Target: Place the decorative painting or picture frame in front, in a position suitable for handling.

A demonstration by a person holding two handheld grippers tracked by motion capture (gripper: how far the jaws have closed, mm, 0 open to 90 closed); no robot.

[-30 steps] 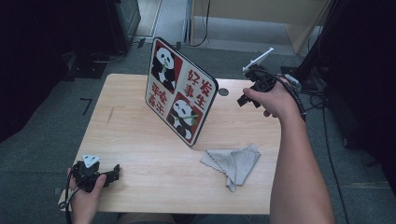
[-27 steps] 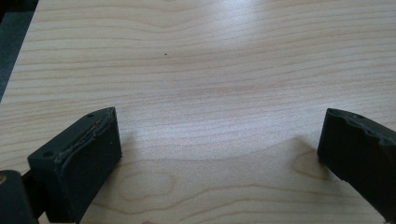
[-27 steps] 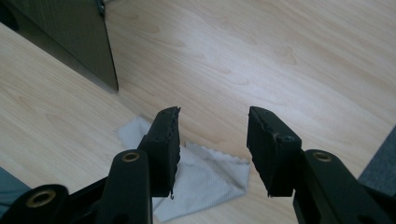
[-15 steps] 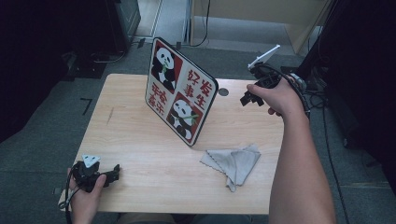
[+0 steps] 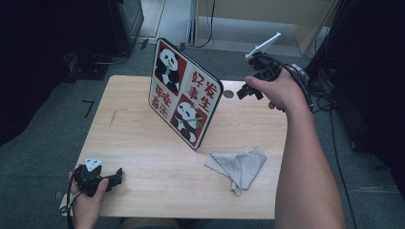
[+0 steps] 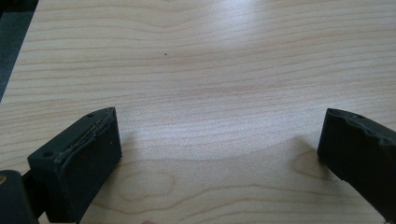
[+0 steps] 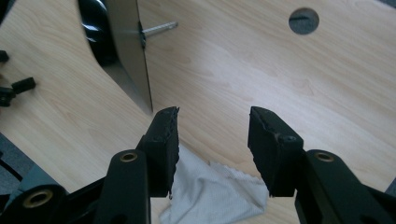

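A panda sign board [image 5: 186, 93] with red characters stands tilted on the wooden table [image 5: 143, 143]. In the right gripper view it shows edge-on as the board [image 7: 130, 51] with its rear support rod. A crumpled grey cloth [image 5: 239, 167] lies to the board's front right. My right gripper [image 5: 244, 90] is held in the air over the table's back right, jaws open and empty. From its own camera, the right gripper [image 7: 212, 135] looks down over the cloth [image 7: 215, 196]. My left gripper [image 5: 114, 177] rests at the front left corner. The left gripper [image 6: 219, 140] is wide open over bare wood.
A round cable hole [image 5: 228, 94] sits in the table behind the board, the same hole [image 7: 303, 21] showing in the right gripper view. Dark equipment and cables stand on the floor to the left and right of the table. A cable [image 5: 334, 143] trails from my right hand.
My right gripper has risen a little and tipped so its grey plate points up and back. The left gripper, board and cloth have not moved.
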